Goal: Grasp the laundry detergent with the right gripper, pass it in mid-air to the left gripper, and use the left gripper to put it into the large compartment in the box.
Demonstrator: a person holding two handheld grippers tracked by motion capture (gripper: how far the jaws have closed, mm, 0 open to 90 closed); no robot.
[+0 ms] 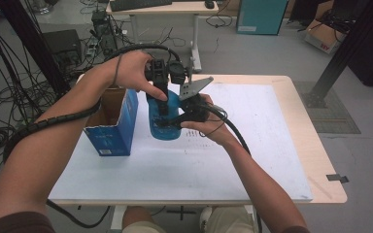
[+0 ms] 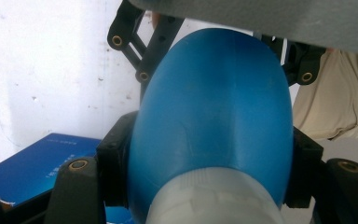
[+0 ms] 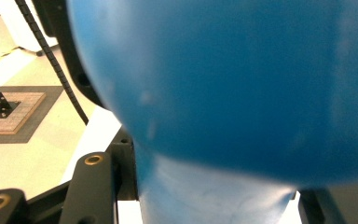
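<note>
Item one: blue bottle (image 1: pixel 164 116), smooth translucent plastic, rounded oval body narrowing to a pale, frosted, ridged neck (image 2: pixel 214 198). It stood upright over the white-topped counter (image 1: pixel 252 145), just right of the carton, lifted or resting I could not tell.

Item two: my left tongs (image 1: pixel 161 97), black jointed metal with brass-coloured rivets, came down from above. In the left gripper view the jaws were clamped on the bottle at either side of its shoulder, just above the neck, pads pressed against the plastic.

Item three: my right tongs (image 1: pixel 175 121), same black build, grey three-cornered plate on top, came in from the right at the bottle's lower half. In the right gripper view the jaws were clamped on a narrower pale-blue part of the bottle, with the round blue body bulging above them.

Item four: blue cardboard carton (image 1: pixel 114 128), rectangular, top flaps open, brown inside, printed white label low on its front; it stood on the counter just left of the bottle, apart from both tongs.

Item five: counter, pale wooden edge around a matte white sheet with small dark specks.
</note>
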